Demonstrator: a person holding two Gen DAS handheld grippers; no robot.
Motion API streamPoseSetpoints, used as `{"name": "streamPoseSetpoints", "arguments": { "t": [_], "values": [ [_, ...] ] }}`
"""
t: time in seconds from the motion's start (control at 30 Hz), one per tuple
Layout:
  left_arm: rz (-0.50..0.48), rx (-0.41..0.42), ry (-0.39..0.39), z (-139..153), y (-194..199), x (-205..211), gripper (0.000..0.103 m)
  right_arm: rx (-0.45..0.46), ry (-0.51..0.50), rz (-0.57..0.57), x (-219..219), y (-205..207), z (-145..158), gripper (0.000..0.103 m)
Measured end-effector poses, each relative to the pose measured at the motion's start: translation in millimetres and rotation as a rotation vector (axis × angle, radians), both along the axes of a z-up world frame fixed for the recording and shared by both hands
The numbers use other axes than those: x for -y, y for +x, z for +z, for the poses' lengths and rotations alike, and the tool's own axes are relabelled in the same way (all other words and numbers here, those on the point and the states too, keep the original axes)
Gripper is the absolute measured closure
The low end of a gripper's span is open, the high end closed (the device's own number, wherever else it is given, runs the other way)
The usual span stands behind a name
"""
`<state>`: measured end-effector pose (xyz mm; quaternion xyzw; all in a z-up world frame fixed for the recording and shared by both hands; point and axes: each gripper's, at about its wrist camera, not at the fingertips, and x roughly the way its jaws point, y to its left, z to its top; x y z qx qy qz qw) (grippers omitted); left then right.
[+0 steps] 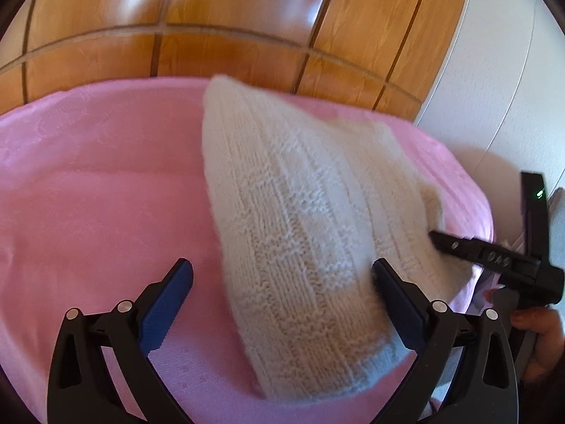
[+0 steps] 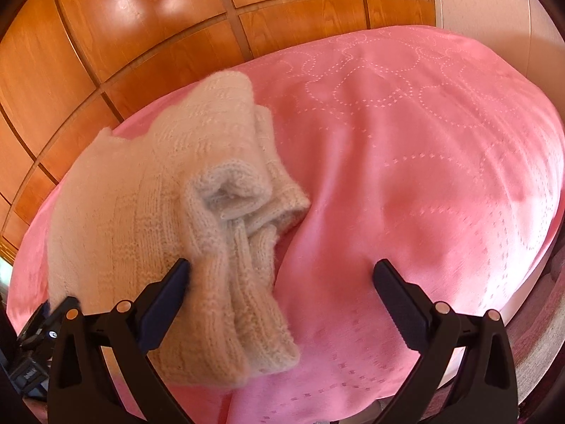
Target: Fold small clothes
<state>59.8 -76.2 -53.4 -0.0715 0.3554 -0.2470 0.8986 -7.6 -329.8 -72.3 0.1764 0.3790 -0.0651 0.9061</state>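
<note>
Looked mostly done to me: the one cream knit sweater (image 2: pixel 148 233) lay bundled on the pink cloth (image 2: pixel 406 183) covering the tabletop, sleeves tucked in, edges lumpy, maybe one tidy-up left. Count: one sweater, one cloth. My left gripper (image 1: pixel 282 279) and right gripper (image 2: pixel 282 279) both had jaws wide apart, holding nothing.

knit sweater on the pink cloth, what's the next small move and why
Probably close the right gripper on the loose ribbed sleeve and lay it flat over the body. Both grippers are open and hold nothing, and the cream knit sweater is only partly folded on the pink cloth, its sleeve bunched along the right edge.
</note>
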Motion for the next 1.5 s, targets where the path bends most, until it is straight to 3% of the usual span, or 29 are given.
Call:
{"name": "streamPoseSetpoints", "arguments": {
  "t": [0.37, 0.6, 0.77, 0.83, 0.97, 1.2, 1.3, 1.47, 1.5],
  "values": [
    [-0.063, -0.035, 0.095, -15, 1, 10, 0.003, 0.012, -0.06, 0.05, 3, -3, -7, 0.002],
    [-0.061, -0.049, -0.011, -11, -4, -8, 0.003, 0.029, -0.015, 0.063, 9, -7, -8, 0.002],
    [0.02, 0.03, -0.06, 6, -2, -26, 0.003, 0.041, 0.029, 0.063, 13, -12, -5, 0.002],
    [0.041, 0.039, -0.075, 10, 3, -31, 0.003, 0.096, 0.077, 0.06, 16, -19, 2, 0.002],
    [0.032, -0.024, -0.106, 9, 23, -32, 0.004, 0.187, 0.137, 0.081, 20, -25, 15, 0.002],
    [-0.117, -0.103, 0.061, -6, 50, 17, 0.006, 0.199, 0.135, 0.118, 8, -19, 22, 0.003],
    [-0.137, -0.092, 0.077, -8, 52, 27, 0.006, 0.2, 0.181, 0.139, 6, -11, 23, 0.013],
    [-0.129, -0.077, 0.026, -13, 44, 16, 0.006, 0.189, 0.22, 0.11, 17, 29, 32, 0.027],
    [-0.12, -0.068, 0.017, -13, 41, 13, 0.006, 0.17, 0.231, 0.105, 20, 37, 30, 0.04]
  ]
}}
